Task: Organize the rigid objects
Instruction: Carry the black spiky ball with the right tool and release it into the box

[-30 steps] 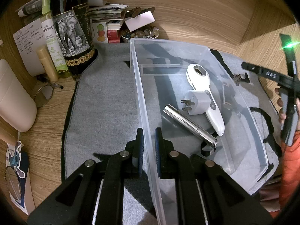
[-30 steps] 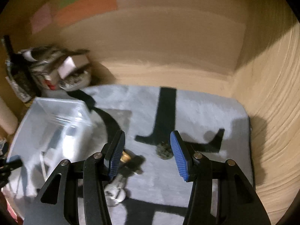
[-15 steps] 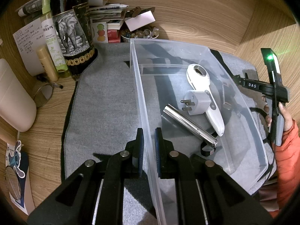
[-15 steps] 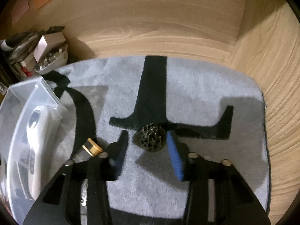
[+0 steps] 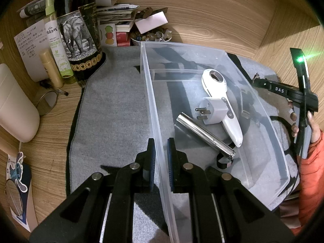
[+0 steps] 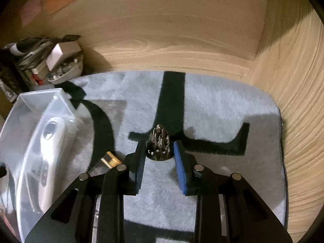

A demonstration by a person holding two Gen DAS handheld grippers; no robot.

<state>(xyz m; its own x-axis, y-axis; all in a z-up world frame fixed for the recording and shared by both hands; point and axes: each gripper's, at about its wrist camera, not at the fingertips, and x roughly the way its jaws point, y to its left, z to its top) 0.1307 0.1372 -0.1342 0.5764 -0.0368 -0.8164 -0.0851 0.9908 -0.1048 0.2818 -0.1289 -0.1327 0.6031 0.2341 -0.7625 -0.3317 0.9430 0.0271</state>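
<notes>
The near side wall of the clear rectangular plastic bin (image 5: 212,60) is clamped between the pads of the left gripper (image 5: 161,158); ahead and to the right of it, inside the bin, a white handheld plastic device (image 5: 220,101), a white plug adapter (image 5: 212,110) and a shiny metal cylinder (image 5: 204,134) are seen lying together. The jaws of the right gripper (image 6: 159,150) have just been closing, and a small dark spiky metal object (image 6: 160,145) is held between its blue pads, just above the grey fleece mat (image 6: 222,105). A gold-capped dark item (image 6: 110,159) is seen on the mat just left of that gripper, with the bin further left.
</notes>
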